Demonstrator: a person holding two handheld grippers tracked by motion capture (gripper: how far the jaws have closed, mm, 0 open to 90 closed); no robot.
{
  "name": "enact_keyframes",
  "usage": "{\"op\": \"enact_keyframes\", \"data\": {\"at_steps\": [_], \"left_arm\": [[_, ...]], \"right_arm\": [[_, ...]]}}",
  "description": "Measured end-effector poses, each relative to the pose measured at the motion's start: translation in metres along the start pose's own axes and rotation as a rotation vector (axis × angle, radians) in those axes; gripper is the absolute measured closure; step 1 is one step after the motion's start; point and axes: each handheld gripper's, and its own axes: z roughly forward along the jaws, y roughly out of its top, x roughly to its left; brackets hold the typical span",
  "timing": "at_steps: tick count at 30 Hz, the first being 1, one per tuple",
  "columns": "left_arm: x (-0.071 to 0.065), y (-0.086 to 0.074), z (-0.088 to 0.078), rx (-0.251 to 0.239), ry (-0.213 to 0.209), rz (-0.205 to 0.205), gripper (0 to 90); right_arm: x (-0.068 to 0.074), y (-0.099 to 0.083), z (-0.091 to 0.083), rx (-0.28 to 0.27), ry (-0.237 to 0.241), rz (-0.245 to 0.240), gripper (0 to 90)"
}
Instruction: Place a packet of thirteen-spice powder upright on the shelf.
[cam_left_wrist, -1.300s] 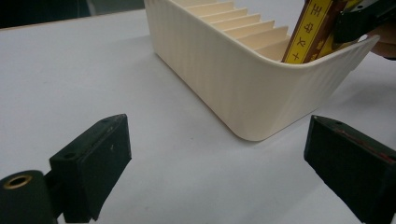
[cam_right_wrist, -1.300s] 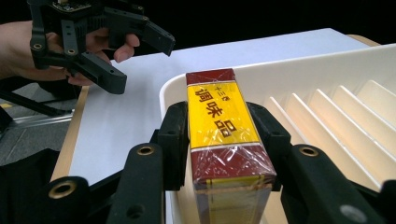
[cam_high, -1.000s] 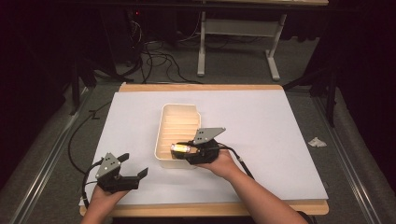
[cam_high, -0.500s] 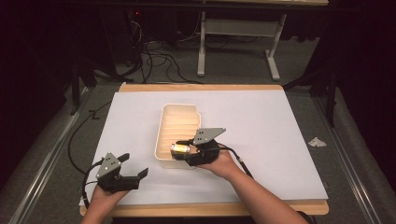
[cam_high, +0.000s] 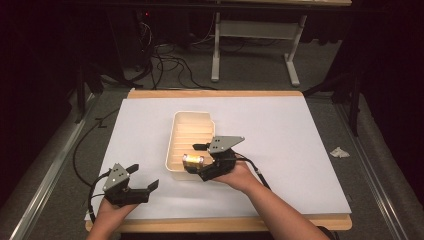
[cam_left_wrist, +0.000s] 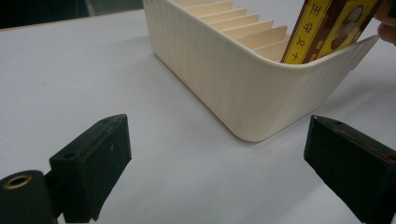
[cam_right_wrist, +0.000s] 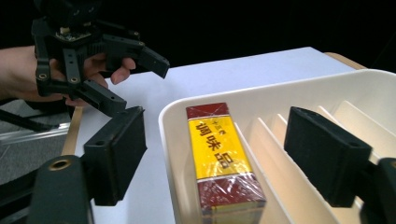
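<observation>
A cream slotted bin (cam_high: 176, 135) lies mid-table. A yellow and brown box (cam_high: 193, 160) with printed characters stands in its nearest slot, against the end wall. My right gripper (cam_high: 199, 161) straddles that end of the bin. Its jaws have just been opening and now stand apart on either side of the box (cam_right_wrist: 219, 154), neither pad touching it. My left gripper (cam_high: 145, 176) is open and holds nothing, low over the table to the front left. In the left gripper view, the bin (cam_left_wrist: 224, 70) and the box (cam_left_wrist: 327, 28) are just ahead of it.
White paper (cam_high: 280, 130) covers the wooden tabletop. A crumpled scrap (cam_high: 339, 151) lies on the floor off the right edge. Cables and a table frame (cam_high: 255, 30) sit beyond the far edge. In the right gripper view, the left gripper (cam_right_wrist: 137, 84) shows farther off.
The right gripper's jaws have spread away from the box, which stays standing in the bin. Both hands are almost where they were.
</observation>
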Motion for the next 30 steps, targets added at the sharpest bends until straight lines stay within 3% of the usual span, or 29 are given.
{"op": "enact_keyframes", "data": {"at_steps": [5, 11, 15, 24, 30], "left_arm": [[0.0, 0.001, 0.0, -0.001, -0.002, -0.001, 8.1], [-0.002, 0.0, 0.002, 0.004, -0.007, 0.004, 8.0], [-0.002, 0.0, 0.005, 0.005, -0.01, 0.003, 8.1], [-0.003, 0.0, 0.011, 0.006, -0.016, 0.0, 8.1], [-0.004, 0.0, 0.014, 0.007, -0.018, -0.003, 8.2]], "right_arm": [[-0.005, 0.0, -0.012, -0.019, -0.025, 0.022, 13.9], [-0.014, -0.007, -0.039, -0.028, -0.099, 0.042, 9.0], [-0.019, -0.012, -0.051, -0.026, -0.133, 0.043, 8.2], [-0.032, -0.031, -0.09, -0.036, -0.241, 0.092, 8.2], [-0.039, -0.047, -0.122, -0.037, -0.334, 0.116, 8.1]]}}
